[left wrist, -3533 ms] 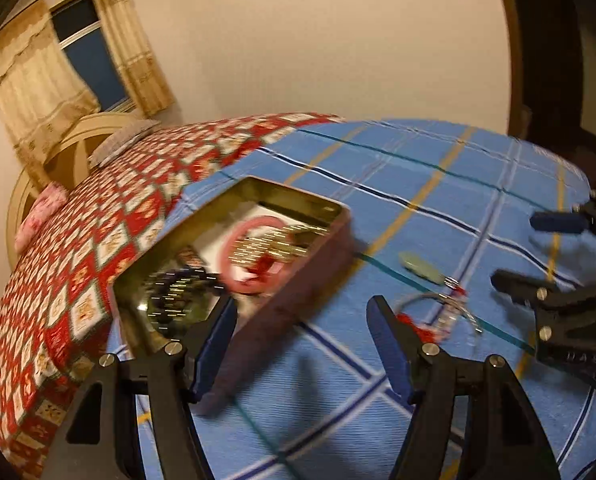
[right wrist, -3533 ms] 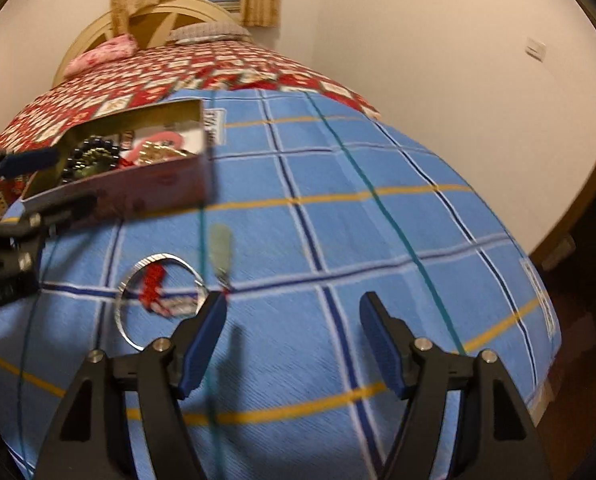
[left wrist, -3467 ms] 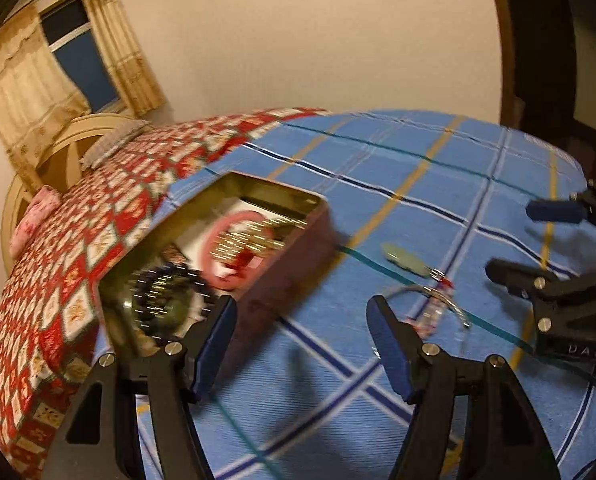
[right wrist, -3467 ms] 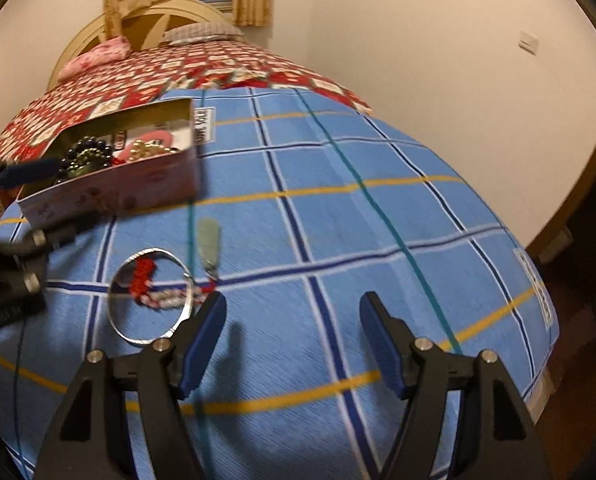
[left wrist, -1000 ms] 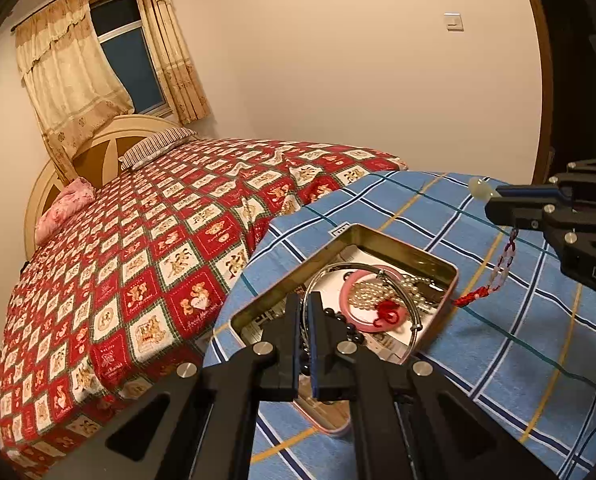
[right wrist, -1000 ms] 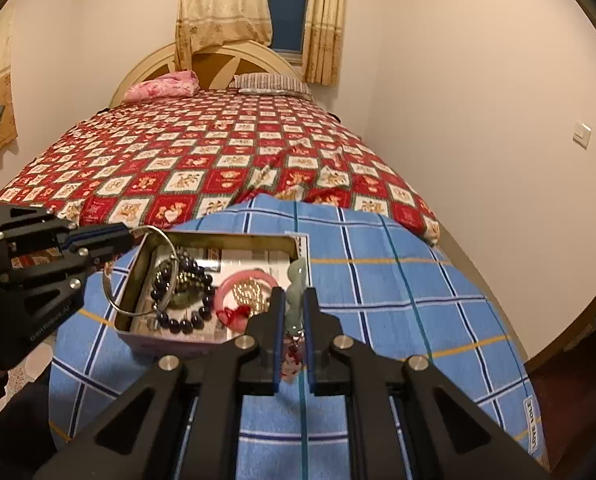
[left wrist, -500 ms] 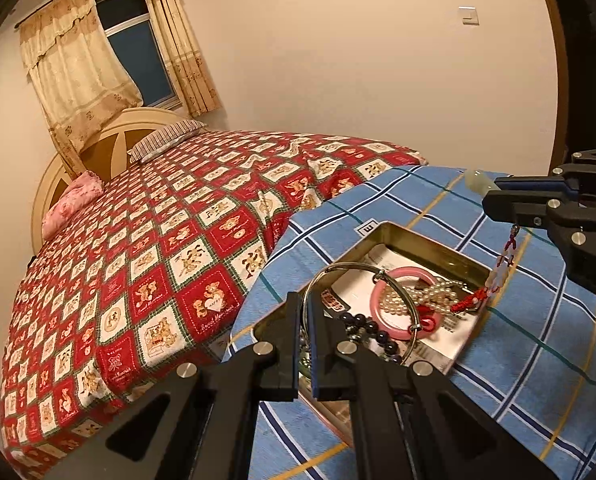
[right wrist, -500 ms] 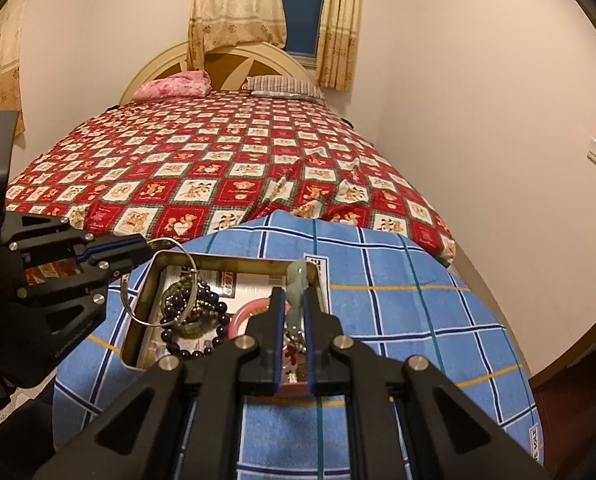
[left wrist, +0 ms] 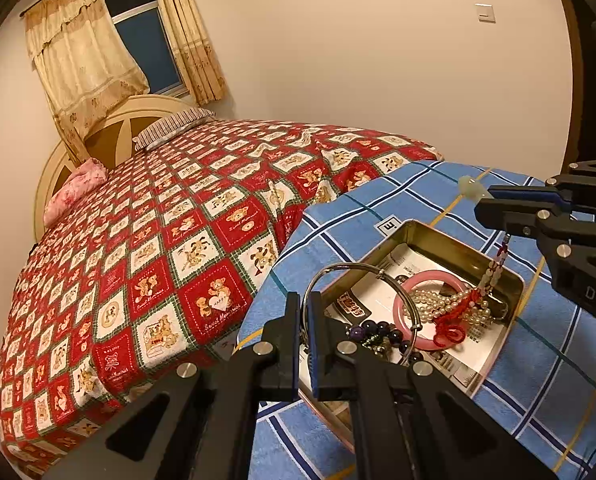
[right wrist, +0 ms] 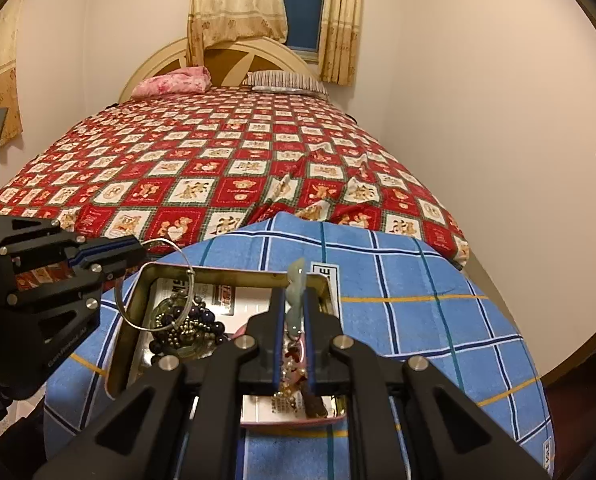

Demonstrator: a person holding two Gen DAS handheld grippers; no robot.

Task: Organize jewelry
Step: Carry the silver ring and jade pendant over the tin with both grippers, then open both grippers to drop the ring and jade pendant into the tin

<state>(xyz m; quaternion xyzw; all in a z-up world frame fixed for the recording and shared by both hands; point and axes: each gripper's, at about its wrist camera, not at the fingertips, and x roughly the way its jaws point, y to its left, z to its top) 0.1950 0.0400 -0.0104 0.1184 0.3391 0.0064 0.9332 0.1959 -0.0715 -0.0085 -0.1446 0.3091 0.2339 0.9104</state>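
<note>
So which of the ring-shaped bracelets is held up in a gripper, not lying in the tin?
The thin silver bangle, pinched by the left gripper. The pink bangle lies in the tin.

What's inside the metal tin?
Inside the tin: a pink bangle, pearl beads, dark beads and printed paper. What lies under that pile is covered.

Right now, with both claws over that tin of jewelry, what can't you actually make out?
- Near part of the tin: right wrist view, hidden behind the right claw.
- Lower part of the jade pendant: its cord runs behind the claw fingers there.
- Print on the paper lining: left wrist view, too small to read.
- Where the silver bangle is pinched: the left claw covers it.
</note>
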